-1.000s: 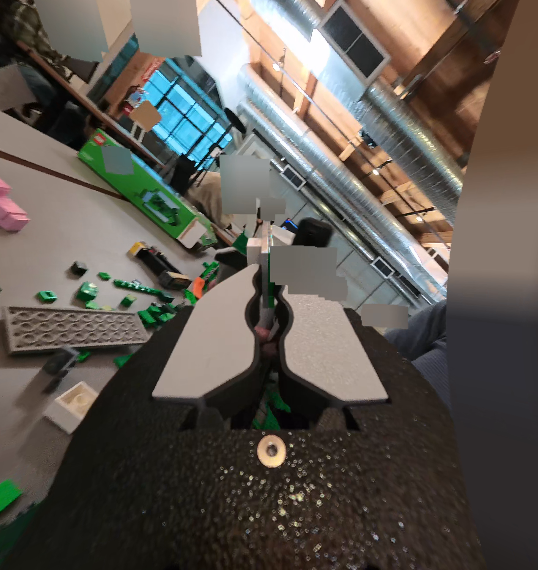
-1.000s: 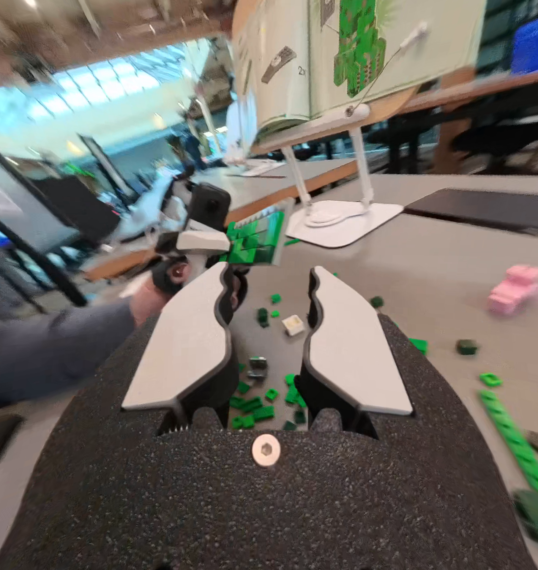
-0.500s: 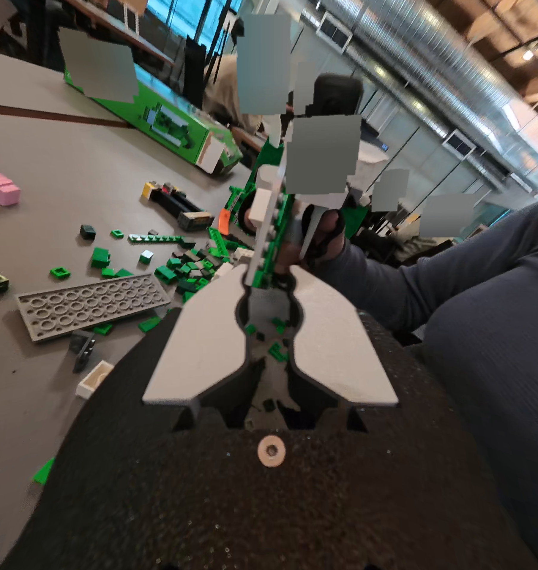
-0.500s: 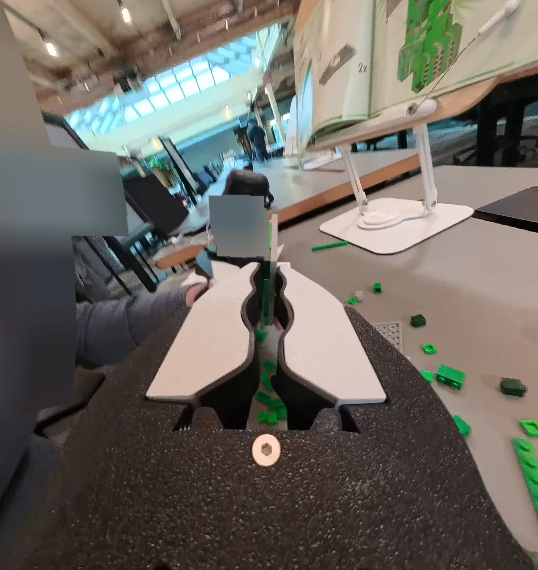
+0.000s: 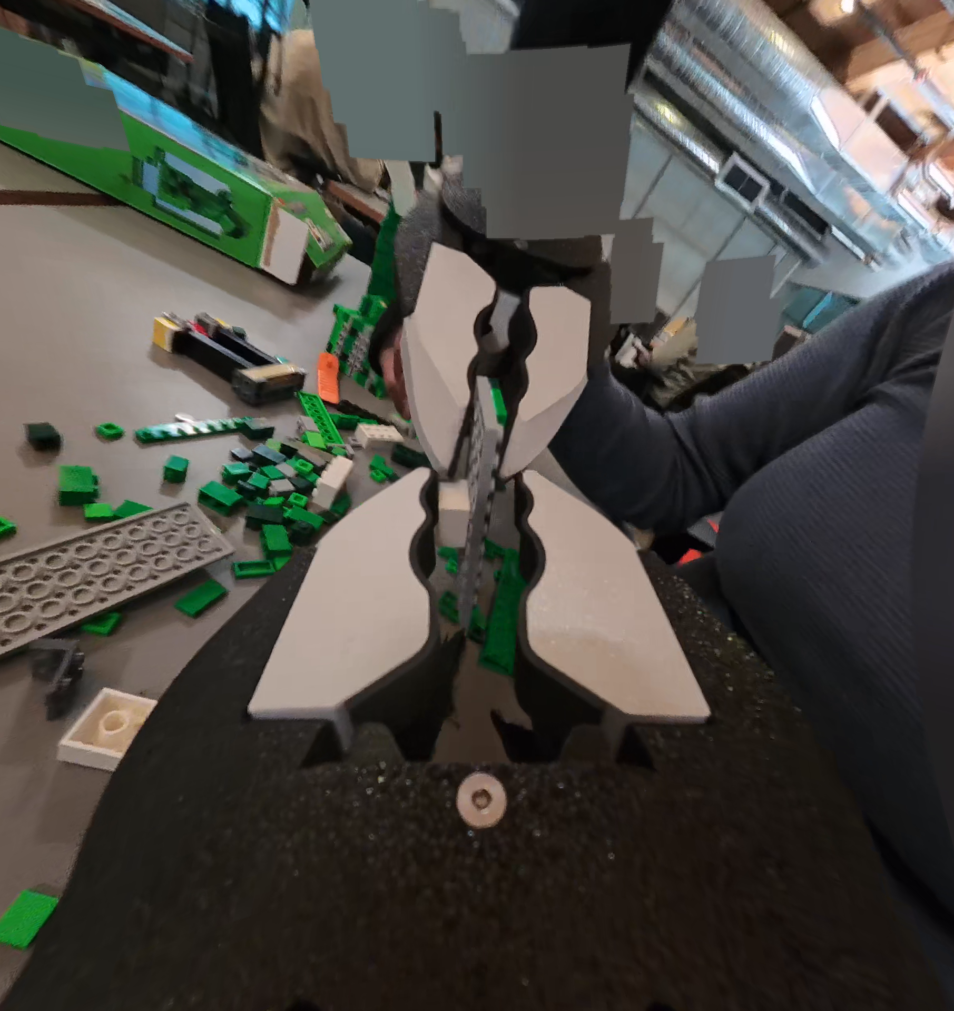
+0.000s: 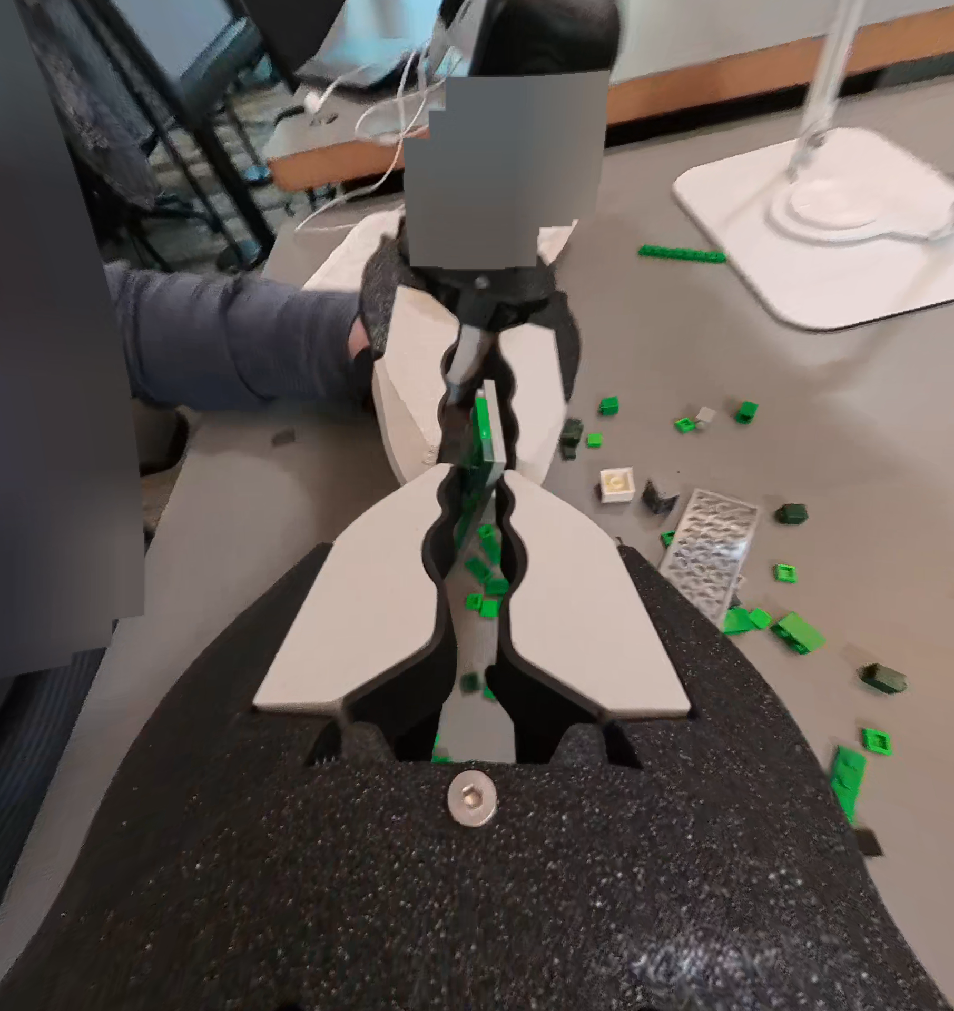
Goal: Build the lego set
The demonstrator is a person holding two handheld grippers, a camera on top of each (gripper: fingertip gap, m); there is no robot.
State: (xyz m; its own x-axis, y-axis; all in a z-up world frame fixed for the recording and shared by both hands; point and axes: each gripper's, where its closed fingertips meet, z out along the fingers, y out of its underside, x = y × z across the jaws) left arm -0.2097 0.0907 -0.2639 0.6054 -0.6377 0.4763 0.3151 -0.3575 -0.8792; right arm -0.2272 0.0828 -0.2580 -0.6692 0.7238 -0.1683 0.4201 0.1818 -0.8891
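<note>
A grey plate (image 5: 477,525) with green pieces (image 6: 483,432) on one face and a white brick (image 5: 452,514) on the other is held edge-on above the table. My right gripper (image 6: 475,473) is shut on one end of it; it also shows in the left wrist view (image 5: 477,468), pointing at me. My left gripper (image 5: 474,478) meets it tip to tip. Its fingers stand apart around the plate's other end, with the white brick close to the left finger. The left gripper also shows in the right wrist view (image 6: 477,457).
Loose green pieces (image 5: 277,492) lie scattered on the grey table (image 6: 792,383). A long grey plate (image 5: 80,569), a white square brick (image 5: 105,727), a black build (image 5: 228,355) and a green box (image 5: 190,186) lie left. A white stand base (image 6: 825,230) sits at the back right. The tips of both grippers are at nearly the same place.
The right gripper closed on the plate and the left let go. Both grippers have since tilted down toward the table. The plate's free end now lies between the left gripper's still-spread fingers.
</note>
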